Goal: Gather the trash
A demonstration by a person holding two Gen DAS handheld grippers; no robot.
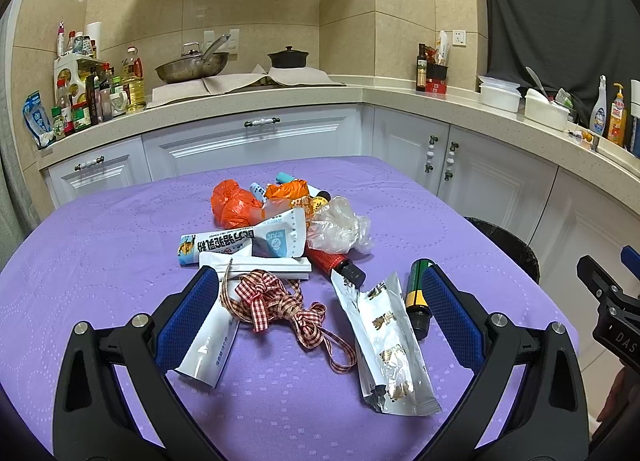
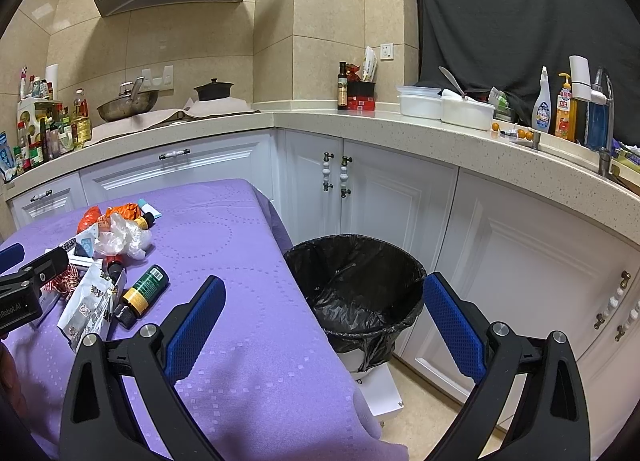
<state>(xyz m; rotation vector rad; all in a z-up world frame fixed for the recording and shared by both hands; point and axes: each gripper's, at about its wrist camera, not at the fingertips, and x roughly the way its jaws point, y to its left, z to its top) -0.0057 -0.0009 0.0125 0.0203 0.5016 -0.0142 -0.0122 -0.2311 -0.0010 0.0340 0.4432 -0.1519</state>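
Observation:
Trash lies in a heap on the purple tablecloth (image 1: 100,245). My left gripper (image 1: 320,281) is open just above it, its fingers spread around a red checked ribbon (image 1: 276,301) and a silver foil packet (image 1: 388,337). A white wrapper (image 1: 208,341) touches the left finger, and a green bottle (image 1: 418,293) lies by the right finger. Farther back are an orange bag (image 1: 234,201), a clear plastic bag (image 1: 340,227) and a red bottle (image 1: 334,261). My right gripper (image 2: 320,297) hangs open and empty over the table's edge, beside the black-lined bin (image 2: 356,285).
White cabinets (image 2: 384,197) and a counter (image 2: 440,137) with bottles, pots and white tubs wrap around the back and right. The bin stands on the floor between table and cabinets, with a white box (image 2: 380,393) under it.

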